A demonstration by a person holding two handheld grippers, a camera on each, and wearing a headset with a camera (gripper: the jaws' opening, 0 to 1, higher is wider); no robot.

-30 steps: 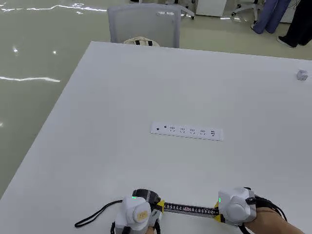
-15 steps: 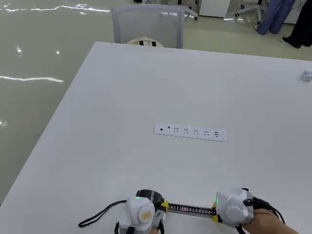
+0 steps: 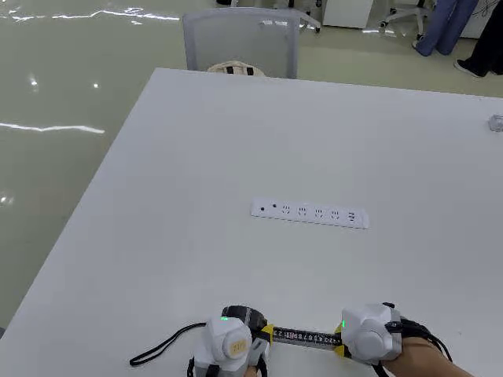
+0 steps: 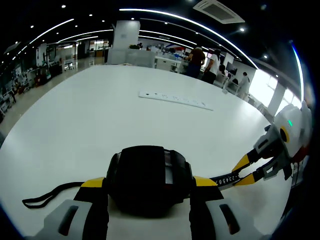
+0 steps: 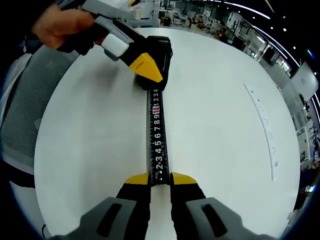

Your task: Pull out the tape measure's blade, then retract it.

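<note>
A black tape measure case [image 4: 149, 179] lies on the white table [image 3: 236, 141], with my left gripper [image 4: 149, 185] shut on its sides. In the head view the case [image 3: 241, 316] shows just past the left gripper [image 3: 255, 345]. Its black blade [image 5: 156, 135] with white numerals runs flat over the table from the case [image 5: 156, 52] to my right gripper [image 5: 160, 178], which is shut on the blade's free end. The blade [image 3: 306, 339] spans the short gap between the left gripper and the right gripper [image 3: 339, 345]. A black wrist strap [image 3: 161, 348] trails left from the case.
A white power strip [image 3: 310, 213] lies across the middle of the table. A grey chair [image 3: 240, 41] stands at the far edge. A small clear object [image 3: 495, 122] rests at the far right. People stand beyond the table at the top right.
The right gripper has moved left toward the left gripper, so the exposed length of blade is shorter. The head camera has shifted slightly.
</note>
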